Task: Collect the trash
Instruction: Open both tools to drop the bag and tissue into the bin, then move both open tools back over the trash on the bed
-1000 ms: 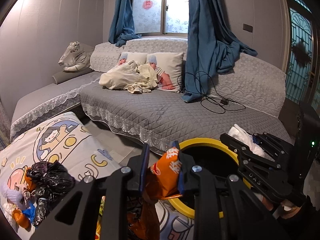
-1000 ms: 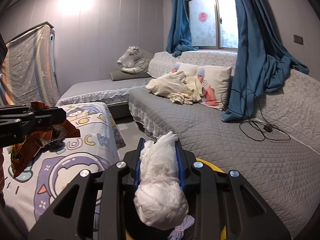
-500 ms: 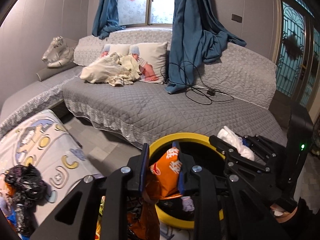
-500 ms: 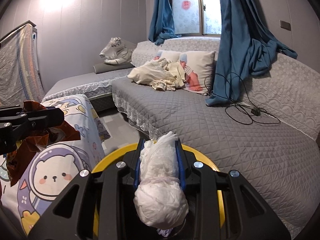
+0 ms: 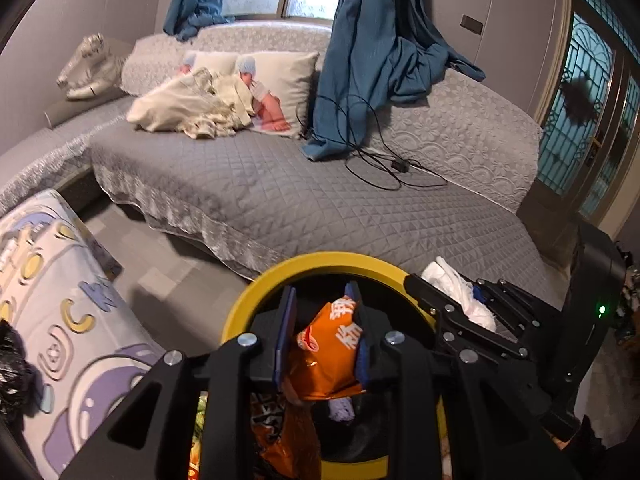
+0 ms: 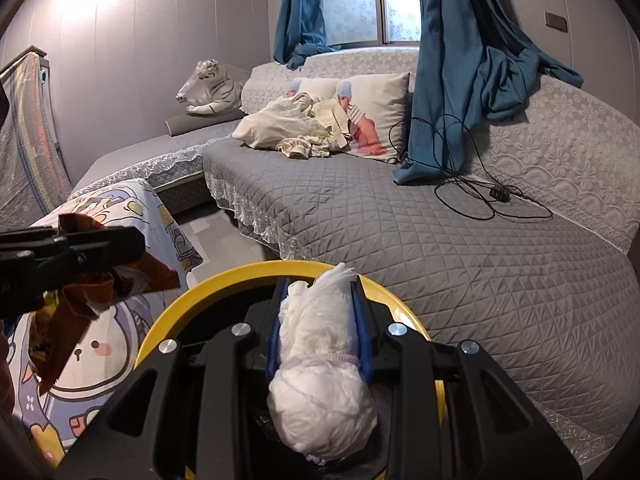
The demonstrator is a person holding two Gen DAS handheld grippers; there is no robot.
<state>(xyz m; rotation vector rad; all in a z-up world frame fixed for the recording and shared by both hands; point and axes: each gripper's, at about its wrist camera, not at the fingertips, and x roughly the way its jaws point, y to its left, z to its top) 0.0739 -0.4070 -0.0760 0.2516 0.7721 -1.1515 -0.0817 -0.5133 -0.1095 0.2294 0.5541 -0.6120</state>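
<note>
clearly we have both pieces of trash poised over the yellow-rimmed bin (image 5: 256, 296), so a release would likely drop them straight in. our left tool (image 5: 322, 340) pinches a crinkled orange snack wrapper (image 5: 328, 356), glossy foil that folds sharply, its tail dangling below. our right tool (image 6: 318, 328) clamps a soft white wad (image 6: 320, 384), puffy and wrinkled like bundled tissue, above the bin's dark round mouth. beside the bin, the cartoon-print cloth (image 6: 92, 352) covers the tabletop, and the quilted grey sofa (image 6: 400, 232) sits behind.
</note>
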